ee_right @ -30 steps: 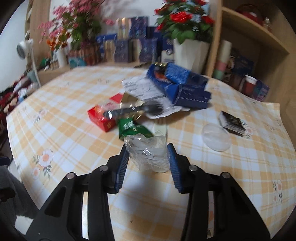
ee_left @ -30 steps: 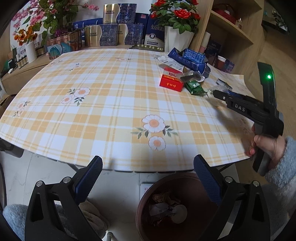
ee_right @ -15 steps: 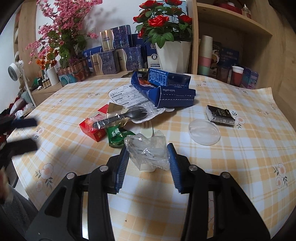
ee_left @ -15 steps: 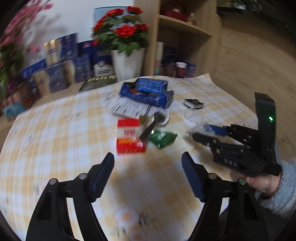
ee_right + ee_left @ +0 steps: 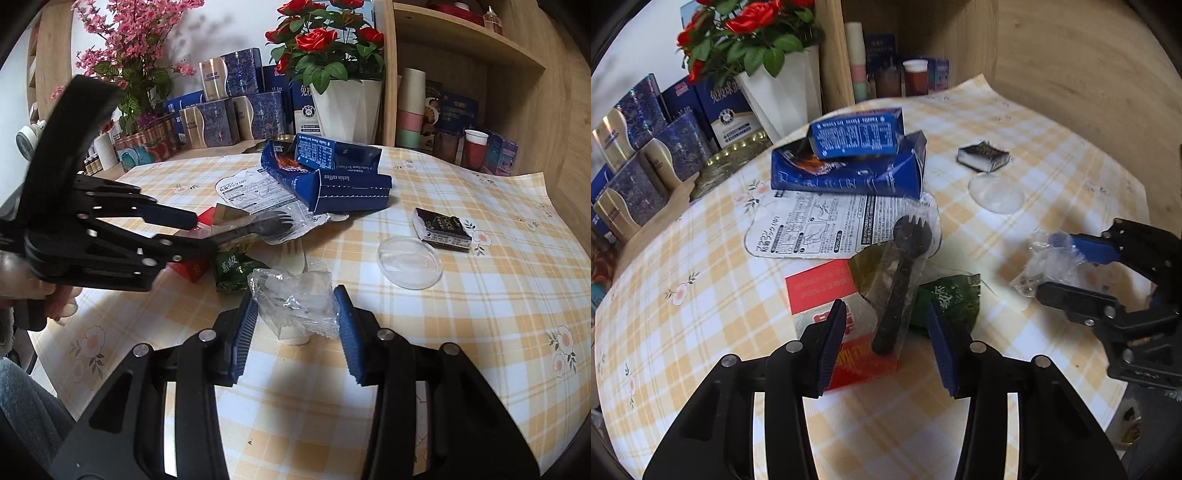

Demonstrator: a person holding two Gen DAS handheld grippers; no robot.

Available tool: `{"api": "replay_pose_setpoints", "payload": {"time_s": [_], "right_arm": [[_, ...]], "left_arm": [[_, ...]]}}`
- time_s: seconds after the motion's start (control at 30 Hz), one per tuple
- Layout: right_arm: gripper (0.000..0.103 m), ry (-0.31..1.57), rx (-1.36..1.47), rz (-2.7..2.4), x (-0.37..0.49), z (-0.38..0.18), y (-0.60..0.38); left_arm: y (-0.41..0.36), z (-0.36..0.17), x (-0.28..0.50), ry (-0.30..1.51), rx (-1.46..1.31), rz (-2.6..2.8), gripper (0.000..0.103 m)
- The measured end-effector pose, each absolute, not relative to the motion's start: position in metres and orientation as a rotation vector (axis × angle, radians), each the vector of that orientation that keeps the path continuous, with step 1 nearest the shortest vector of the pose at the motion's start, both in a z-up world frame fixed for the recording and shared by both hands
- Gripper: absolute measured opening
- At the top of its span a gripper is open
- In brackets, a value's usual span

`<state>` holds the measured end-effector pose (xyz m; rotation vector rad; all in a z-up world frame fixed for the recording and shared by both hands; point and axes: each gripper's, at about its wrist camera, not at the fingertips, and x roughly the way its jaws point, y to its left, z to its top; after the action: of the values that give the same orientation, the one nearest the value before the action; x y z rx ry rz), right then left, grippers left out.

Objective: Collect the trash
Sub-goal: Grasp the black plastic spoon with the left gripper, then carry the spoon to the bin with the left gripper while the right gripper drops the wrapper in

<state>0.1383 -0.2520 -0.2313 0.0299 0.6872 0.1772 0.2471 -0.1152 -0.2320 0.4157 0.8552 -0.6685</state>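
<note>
Jaws first: on my left gripper (image 5: 886, 343) they are closing around the handle of the black plastic spork in its clear wrapper (image 5: 899, 291), with a gap showing on both sides, so nothing is gripped yet. On my right gripper (image 5: 295, 321) they are clenched on a crumpled clear plastic wrapper (image 5: 295, 299), which is pinched between the blue pads just above the cloth.

Everything sits on the round worktop under a yellow-and-white checked cloth with flower prints (image 5: 701, 332). Towards the back, two dark blue cardboard cartons (image 5: 849, 162) are stacked one on the other, partly over a white printed packaging card (image 5: 812, 225). The spork's head rests on that card, and its handle slants down over a flat red cardboard box (image 5: 827, 295) lying under my left gripper. A crumpled green foil packet (image 5: 949, 299) lies touching the spork's wrapper on the right. Off to the right, well apart from this heap, a clear round plastic lid (image 5: 410, 262) lies flat on the cloth, with a small black packet (image 5: 441, 229) just beside it. A pale wooden spork (image 5: 293, 254) lies on the cloth beyond the held wrapper.
</note>
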Motion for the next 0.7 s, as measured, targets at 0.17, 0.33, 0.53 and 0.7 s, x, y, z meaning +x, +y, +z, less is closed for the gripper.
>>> {"api": "replay_pose_setpoints", "payload": {"time_s": [0.17,0.33,0.53,0.7], "right_arm": [[0.044,0.688,0.033,0.176,0.139,-0.232,-0.252],[0.044,0.689,0.030,0.178,0.139,-0.232,-0.252],[0.044,0.688,0.032,0.176,0.138,-0.232,-0.252],[0.044,0.688,0.028,0.178,0.138,-0.231,-0.251]], "left_arm": [[-0.117,-0.239,0.247,0.853,0.403,-0.638,0.032],[-0.109,-0.226,0.237,0.813,0.396,-0.604,0.010],[-0.083,-0.194,0.210,0.762,0.269,-0.618,0.009],[-0.058,-0.176,0.173,0.755,0.138,-0.615,0.009]]}}
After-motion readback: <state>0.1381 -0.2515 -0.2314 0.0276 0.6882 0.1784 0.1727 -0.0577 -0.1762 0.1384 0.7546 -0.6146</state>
